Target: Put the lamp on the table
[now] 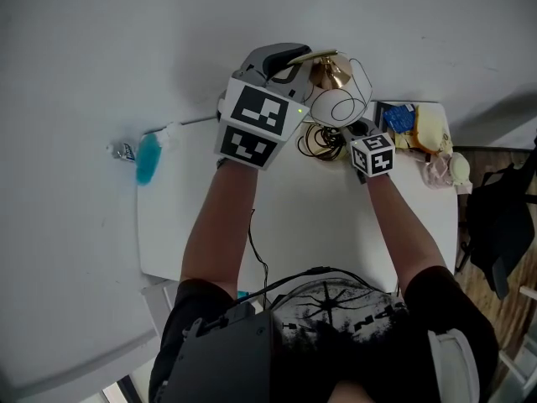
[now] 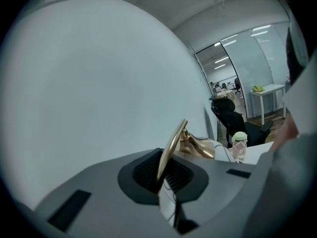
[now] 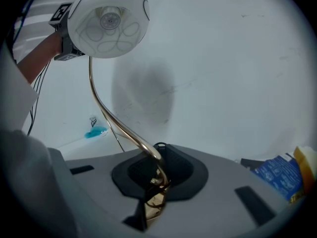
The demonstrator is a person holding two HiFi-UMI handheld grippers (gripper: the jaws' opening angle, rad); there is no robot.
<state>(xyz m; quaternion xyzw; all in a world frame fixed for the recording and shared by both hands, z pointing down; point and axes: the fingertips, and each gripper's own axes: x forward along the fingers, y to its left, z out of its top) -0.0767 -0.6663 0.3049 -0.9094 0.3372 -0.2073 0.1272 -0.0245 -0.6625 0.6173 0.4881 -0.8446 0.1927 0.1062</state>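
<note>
The lamp (image 1: 336, 99) is held over the table's (image 1: 294, 225) far edge: left gripper (image 2: 166, 170) clamped on its thin gold base (image 2: 173, 145), right gripper (image 3: 156, 175) clamped on the curved stem (image 3: 106, 115). It looks top-heavy, smooth metal apt to slip, globe (image 3: 106, 19) fragile; grip stem and base, not globe

lamp (image 1: 334, 106) w/ glossy brass metal stem, matt wht shade (image 3: 108, 21), smooth wht table (image 1: 327, 225)

A plain pale grey wall (image 1: 101, 49) fills the far side, with the white rectangular table (image 1: 327, 225) pushed against it. To the right – brown wood-plank floor (image 1: 502, 321). Farther off stand a black office chair (image 2: 230, 115) and a small white side table (image 2: 270, 94), by glass partitions (image 2: 252, 58) – white ceiling strip lights (image 2: 224, 62) overhead.
</note>
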